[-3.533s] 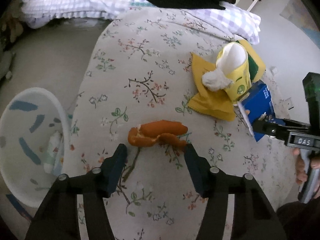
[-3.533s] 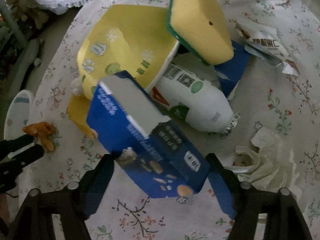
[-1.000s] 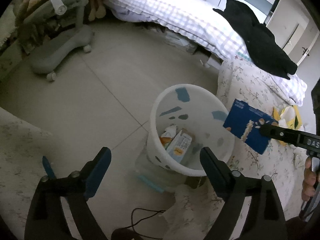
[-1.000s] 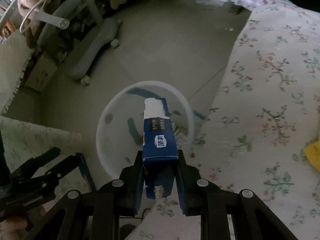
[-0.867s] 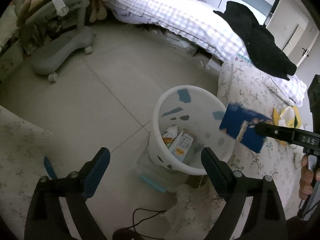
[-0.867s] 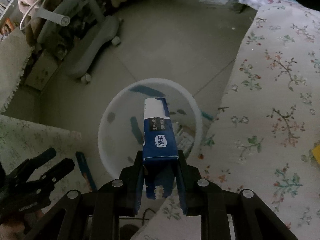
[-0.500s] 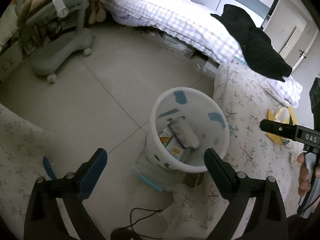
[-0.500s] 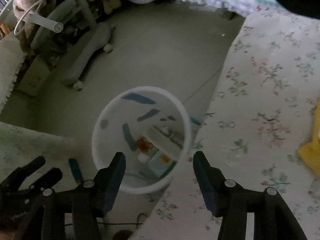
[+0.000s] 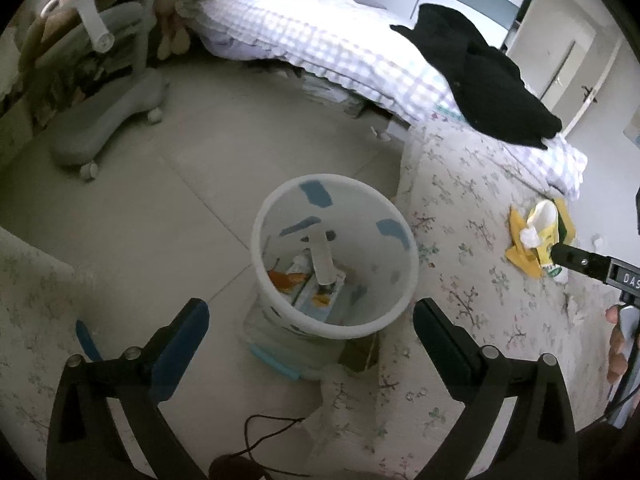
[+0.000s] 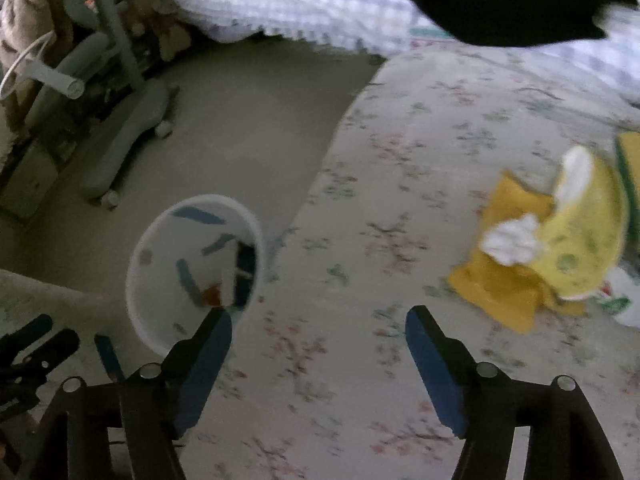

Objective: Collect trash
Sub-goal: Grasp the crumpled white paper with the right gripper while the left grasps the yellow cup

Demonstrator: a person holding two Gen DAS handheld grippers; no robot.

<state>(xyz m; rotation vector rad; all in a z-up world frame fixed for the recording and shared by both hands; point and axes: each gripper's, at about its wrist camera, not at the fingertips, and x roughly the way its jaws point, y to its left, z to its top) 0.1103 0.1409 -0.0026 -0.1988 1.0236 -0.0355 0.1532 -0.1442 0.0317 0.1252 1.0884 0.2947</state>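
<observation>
Two grippers, both mine, both empty. Left gripper (image 9: 311, 318): jaws spread wide at the bottom of the left wrist view, nothing between them, hanging over the white bin (image 9: 335, 254). Right gripper (image 10: 319, 328): jaws likewise wide apart at the bottom of the right wrist view, holding nothing, above the floral cloth (image 10: 420, 152); that view is blurred.

Bin, centre of the left view: standing on the tiled floor (image 9: 192, 160), just beside the edge of the floral cloth. Contents: blue carton (image 9: 323, 262) standing on end against the inner wall, orange peel (image 9: 286, 280) at its left, further packaging beneath, too small to name.

Trash pile, right edge of both views, lying on the cloth, well apart from the bin: yellow packaging (image 10: 576, 240), white crumpled tissue (image 10: 514, 238) touching it, yellow cloth (image 10: 502, 288) underneath, a green-edged sponge (image 10: 628, 184) behind.

Farther, upper left: grey wheeled chair base (image 9: 108, 120) on the floor. Top: checked bedding (image 9: 320, 44) with a black garment (image 9: 484, 76) laid across it.
</observation>
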